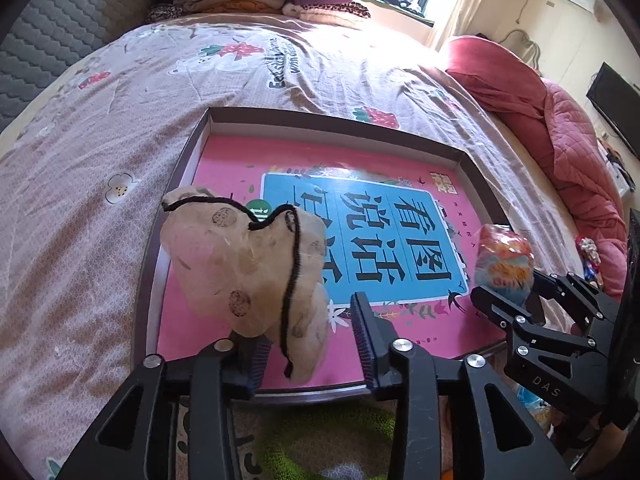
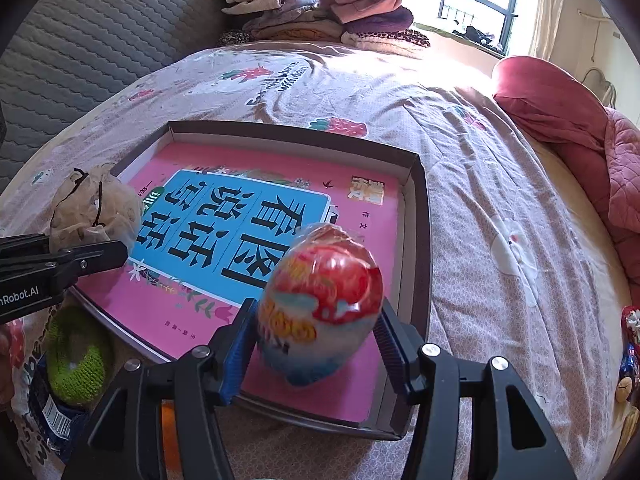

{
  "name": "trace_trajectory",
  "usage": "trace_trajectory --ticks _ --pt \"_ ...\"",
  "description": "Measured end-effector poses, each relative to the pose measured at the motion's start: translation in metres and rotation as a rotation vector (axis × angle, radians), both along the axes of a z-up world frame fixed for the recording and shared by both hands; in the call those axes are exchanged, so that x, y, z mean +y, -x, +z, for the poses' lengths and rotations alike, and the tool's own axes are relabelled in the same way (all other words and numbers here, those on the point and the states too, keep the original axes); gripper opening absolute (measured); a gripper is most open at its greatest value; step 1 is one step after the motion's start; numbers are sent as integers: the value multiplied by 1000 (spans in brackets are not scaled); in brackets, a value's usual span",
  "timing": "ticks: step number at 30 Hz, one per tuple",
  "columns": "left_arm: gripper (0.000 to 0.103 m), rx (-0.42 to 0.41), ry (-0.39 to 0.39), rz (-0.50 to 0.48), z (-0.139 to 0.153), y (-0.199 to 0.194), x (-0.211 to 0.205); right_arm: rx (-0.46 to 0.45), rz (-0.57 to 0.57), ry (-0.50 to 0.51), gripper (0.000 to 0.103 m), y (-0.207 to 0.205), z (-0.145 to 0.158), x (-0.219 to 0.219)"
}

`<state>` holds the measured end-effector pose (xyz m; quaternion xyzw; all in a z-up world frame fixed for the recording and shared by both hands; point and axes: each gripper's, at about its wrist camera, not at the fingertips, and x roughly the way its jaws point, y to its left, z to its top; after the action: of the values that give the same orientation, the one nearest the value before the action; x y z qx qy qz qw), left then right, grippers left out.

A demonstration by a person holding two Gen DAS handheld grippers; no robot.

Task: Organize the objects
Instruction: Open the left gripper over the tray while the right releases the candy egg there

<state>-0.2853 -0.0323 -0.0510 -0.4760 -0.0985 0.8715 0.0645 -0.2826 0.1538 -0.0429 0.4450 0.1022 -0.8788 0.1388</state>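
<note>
A shallow dark tray (image 1: 344, 124) (image 2: 418, 216) lies on the bed with a pink and blue book (image 1: 400, 240) (image 2: 224, 236) flat inside it. My left gripper (image 1: 312, 344) is open over the tray's near left corner. A beige mesh pouch with a black cord (image 1: 244, 264) (image 2: 96, 212) rests against its left finger (image 1: 256, 360), with a wide gap to the right finger. My right gripper (image 2: 316, 344) is shut on a red, white and blue wrapped packet (image 2: 320, 304) (image 1: 504, 260) over the tray's near right part.
A green knitted item (image 1: 328, 440) (image 2: 76, 360) and a blue packet with a barcode (image 2: 56, 420) lie in front of the tray. Folded clothes (image 2: 316, 12) are stacked at the bed's far end. A red quilt (image 1: 560, 128) lies on the right.
</note>
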Motion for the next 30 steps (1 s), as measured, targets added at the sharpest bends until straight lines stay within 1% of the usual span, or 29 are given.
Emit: trace_trajectory --ticks 2,6,10,12,14,20,23,27,30 --pt "48 6 -2 -1 2 -1 -1 6 -6 -1 57 0 2 1" --pt "55 24 -4 8 8 -4 -4 25 -17 0 57 -1 8 3" --pt "60 39 -7 16 15 -10 -7 60 -15 3 58 -6 20 3" --pt "65 48 -3 20 18 -15 -7 76 -11 9 59 -10 26 1" --pt "68 60 4 21 22 -20 -7 87 -7 21 61 -15 32 1" --pt "72 98 13 34 34 -42 -5 119 -8 93 63 -35 52 3" --pt "73 132 41 50 44 -58 -4 150 -20 139 64 -51 63 8" --pt "73 184 36 64 59 -83 -7 210 -34 187 64 -74 81 15" --pt "74 219 57 73 69 -99 -6 260 -28 218 64 -91 95 17"
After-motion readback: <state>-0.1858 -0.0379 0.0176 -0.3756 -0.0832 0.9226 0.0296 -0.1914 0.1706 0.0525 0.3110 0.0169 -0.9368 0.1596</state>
